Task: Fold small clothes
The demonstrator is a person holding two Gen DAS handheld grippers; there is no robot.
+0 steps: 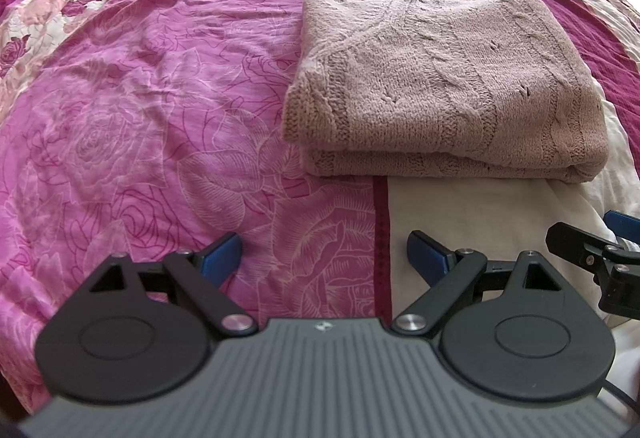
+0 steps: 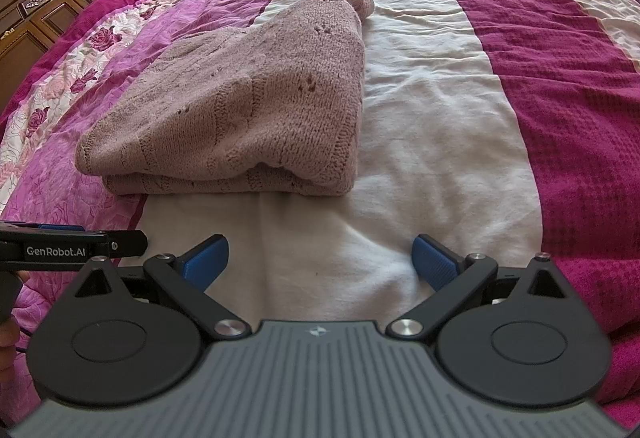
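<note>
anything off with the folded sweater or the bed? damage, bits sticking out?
Nothing serious. The pink knit sweater lies folded on the bedspread, but one rounded bit pokes out at its far end. The small holes could be knit pattern or damage. Both grippers are open, clear of it.

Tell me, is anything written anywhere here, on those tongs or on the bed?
"GenRobot.AI": white letters on the black side of the left tongs, seen from the right wrist.
No words on the folded sweater or the bedspread.
</note>
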